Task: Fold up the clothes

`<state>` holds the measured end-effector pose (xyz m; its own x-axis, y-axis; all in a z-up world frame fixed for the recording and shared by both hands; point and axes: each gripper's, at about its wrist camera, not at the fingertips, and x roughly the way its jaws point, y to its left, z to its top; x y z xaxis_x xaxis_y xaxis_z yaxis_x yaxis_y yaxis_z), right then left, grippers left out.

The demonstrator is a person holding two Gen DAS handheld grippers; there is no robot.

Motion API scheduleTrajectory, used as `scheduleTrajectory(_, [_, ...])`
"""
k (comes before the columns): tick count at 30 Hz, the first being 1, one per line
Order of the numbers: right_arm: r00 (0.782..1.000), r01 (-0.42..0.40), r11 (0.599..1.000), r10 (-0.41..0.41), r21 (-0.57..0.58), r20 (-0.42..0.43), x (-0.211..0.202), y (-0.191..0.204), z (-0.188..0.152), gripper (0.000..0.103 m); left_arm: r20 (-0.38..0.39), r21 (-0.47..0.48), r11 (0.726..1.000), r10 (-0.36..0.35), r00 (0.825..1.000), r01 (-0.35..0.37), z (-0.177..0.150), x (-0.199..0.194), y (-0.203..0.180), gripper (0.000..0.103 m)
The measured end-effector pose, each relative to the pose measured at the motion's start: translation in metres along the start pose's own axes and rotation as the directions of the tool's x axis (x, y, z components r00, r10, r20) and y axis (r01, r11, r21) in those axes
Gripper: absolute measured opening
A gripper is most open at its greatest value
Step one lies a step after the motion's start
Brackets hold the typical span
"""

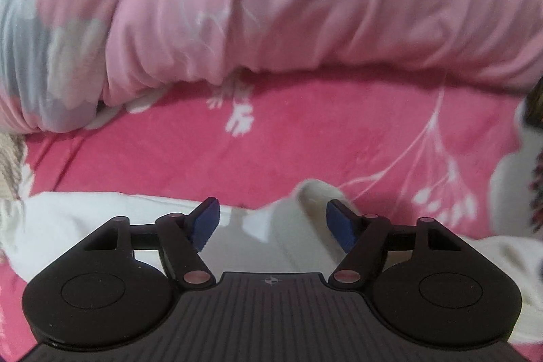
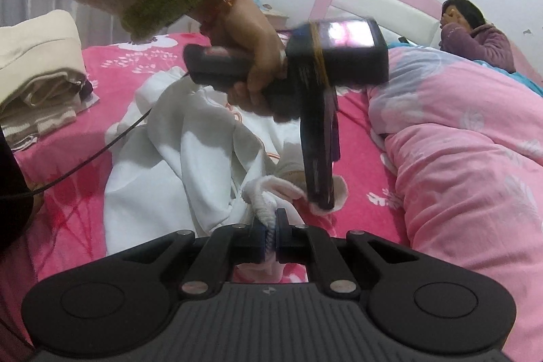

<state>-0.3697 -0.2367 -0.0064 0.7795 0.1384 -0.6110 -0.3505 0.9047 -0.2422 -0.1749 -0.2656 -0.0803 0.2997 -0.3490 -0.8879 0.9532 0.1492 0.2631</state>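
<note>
Our right gripper has its jaws clamped on the ribbed cuff of the white garment lying crumpled on the bed. Our left gripper hovers over it, jaws apart and empty; we should pinch an edge squarely before lifting.

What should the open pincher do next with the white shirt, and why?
Probably lower the left gripper a little and close it on the white shirt. Its jaws stand open with the fabric lying just beneath them and nothing pinched yet, while the right gripper is already shut on the shirt's ribbed edge. Two grips would let the shirt be spread on the bed.
</note>
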Motion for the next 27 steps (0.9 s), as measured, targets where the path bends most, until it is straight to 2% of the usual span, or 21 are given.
scheduleTrajectory(3, [1.000, 0.002, 1.000, -0.002, 0.005, -0.001, -0.001, 0.000, -0.001, 0.006, -0.051, -0.030, 0.999, 0.028, 0.998, -0.029, 0.004, 0.010, 0.007, 0.061])
scheduleTrajectory(7, [1.000, 0.007, 1.000, -0.007, 0.016, -0.002, -0.001, -0.002, -0.001, 0.006, -0.081, -0.068, 0.996, 0.044, 0.996, -0.049, 0.006, 0.019, 0.014, 0.053])
scheduleTrajectory(10, [1.000, 0.004, 1.000, -0.004, 0.019, -0.006, 0.002, -0.002, 0.000, 0.006, -0.082, -0.135, 0.987, 0.073, 0.994, -0.084, 0.007, 0.026, 0.016, 0.051])
scheduleTrajectory(11, [1.000, 0.004, 1.000, -0.004, 0.019, -0.011, 0.003, -0.001, 0.000, 0.006, -0.075, -0.161, 0.982, 0.092, 0.993, -0.103, 0.006, 0.026, 0.016, 0.050])
scheduleTrajectory(13, [1.000, 0.003, 1.000, -0.003, 0.020, -0.017, 0.004, 0.000, 0.000, 0.006, -0.027, -0.217, 0.964, 0.154, 0.988, -0.156, 0.005, 0.022, 0.017, 0.031])
scheduleTrajectory(16, [1.000, 0.022, 0.999, -0.022, 0.034, -0.012, 0.004, 0.000, 0.002, 0.006, 0.097, -0.361, 0.911, 0.248, 0.964, -0.198, 0.000, -0.001, 0.032, 0.024])
scheduleTrajectory(18, [0.999, 0.046, 0.998, -0.045, 0.048, -0.007, 0.005, -0.003, 0.003, 0.006, 0.178, -0.497, 0.847, 0.312, 0.933, -0.189, -0.006, -0.023, 0.051, 0.019])
scheduleTrajectory(21, [0.996, 0.090, 0.993, -0.091, 0.078, 0.009, 0.005, -0.009, 0.007, 0.006, 0.256, -0.658, 0.734, 0.429, 0.866, -0.169, -0.020, -0.060, 0.073, 0.012])
scheduleTrajectory(24, [0.988, 0.139, 0.983, -0.145, 0.116, 0.045, 0.004, -0.017, 0.017, 0.006, 0.282, -0.732, 0.656, 0.537, 0.795, -0.184, -0.033, -0.090, 0.079, 0.004])
scheduleTrajectory(27, [0.978, 0.179, 0.976, -0.191, 0.126, 0.085, 0.002, -0.019, 0.027, 0.006, 0.284, -0.787, 0.586, 0.622, 0.730, -0.193, -0.048, -0.119, 0.079, 0.003])
